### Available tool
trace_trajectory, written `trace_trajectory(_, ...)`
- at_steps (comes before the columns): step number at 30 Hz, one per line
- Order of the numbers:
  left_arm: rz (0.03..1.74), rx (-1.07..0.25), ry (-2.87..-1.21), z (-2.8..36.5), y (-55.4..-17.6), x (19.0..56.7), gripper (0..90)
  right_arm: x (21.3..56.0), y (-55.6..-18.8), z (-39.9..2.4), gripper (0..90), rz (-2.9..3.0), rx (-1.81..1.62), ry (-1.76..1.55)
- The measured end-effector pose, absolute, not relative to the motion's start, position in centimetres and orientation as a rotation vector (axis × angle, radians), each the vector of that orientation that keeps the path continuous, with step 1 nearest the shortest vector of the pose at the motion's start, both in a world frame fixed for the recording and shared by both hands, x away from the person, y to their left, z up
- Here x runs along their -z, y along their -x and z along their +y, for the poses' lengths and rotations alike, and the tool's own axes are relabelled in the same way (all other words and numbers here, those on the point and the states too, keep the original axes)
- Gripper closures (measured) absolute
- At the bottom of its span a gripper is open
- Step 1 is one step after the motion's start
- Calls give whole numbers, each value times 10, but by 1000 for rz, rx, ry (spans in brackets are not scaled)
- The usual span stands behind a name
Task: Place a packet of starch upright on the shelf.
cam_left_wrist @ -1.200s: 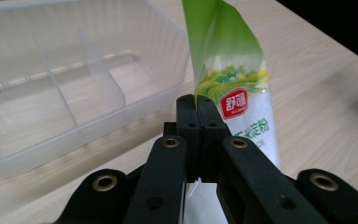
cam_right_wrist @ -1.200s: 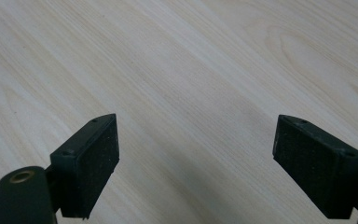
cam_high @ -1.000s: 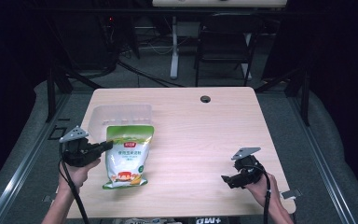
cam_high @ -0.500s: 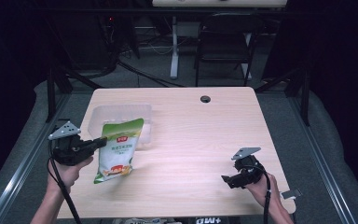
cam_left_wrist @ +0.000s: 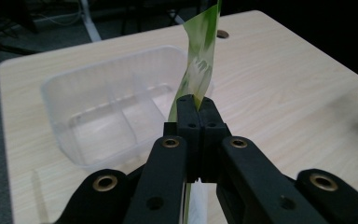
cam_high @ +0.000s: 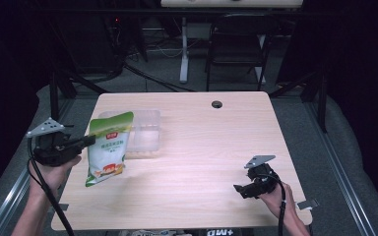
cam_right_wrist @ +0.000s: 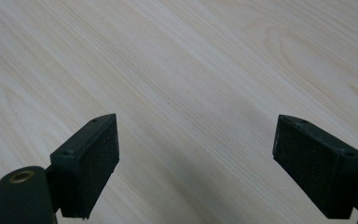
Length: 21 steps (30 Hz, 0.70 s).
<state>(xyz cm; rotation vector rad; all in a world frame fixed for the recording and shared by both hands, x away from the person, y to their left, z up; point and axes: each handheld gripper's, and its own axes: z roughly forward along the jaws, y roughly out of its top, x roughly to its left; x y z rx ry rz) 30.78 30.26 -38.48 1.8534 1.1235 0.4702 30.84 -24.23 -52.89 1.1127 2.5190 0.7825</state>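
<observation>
High view: we see a light wood table (cam_high: 202, 162) w/ a person's forearms coming in from the bottom edge, one gripper in each hand. We find the left gripper (cam_high: 89, 141) at the table's left edge, jaws pressed together on the side edge of a green-and-white pouch (cam_high: 108, 150). The pouch stands roughly upright, tilted a bit, its green top uppermost and its bottom end low, near the tabletop; we can't tell if that bottom touches the wood. Just behind and beside the pouch sits a clear plastic tray (cam_high: 145, 132), on the table's left half toward the far side; the pouch overlaps its near-left corner from this angle. A small dark round hole (cam_high: 217, 104) sits near the far edge, approx. centre.

Left gripper view confirms the grip: jaws fully closed, the pouch (cam_left_wrist: 196, 65) pinched between their tips, its thin edge rising and curling up past the top of the view. Behind it we see the tray (cam_left_wrist: 98, 116), split into compartments, nothing in it.

Right gripper (cam_high: 241, 189) rests low at the near-right part of the table, well apart from pouch and tray. Right gripper view shows its jaws spread wide, w/ nothing between them but bare wood (cam_right_wrist: 191, 84).
</observation>
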Motion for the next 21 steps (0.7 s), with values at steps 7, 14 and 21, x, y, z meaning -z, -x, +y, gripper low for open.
trace_trajectory(7, 1164, -516, -1814, 317, -317, 374, 900, 529, -309, -243, 138, 2526, -775, -1109)
trace_trajectory(14, 1198, -563, -1766, 326, -333, 366, 900, 529, -309, -243, 138, 2529, -777, -1112)
trace_trajectory(21, 1212, -589, -1732, 325, -350, 364, 900, 529, -310, -243, 138, 2529, -776, -1111)
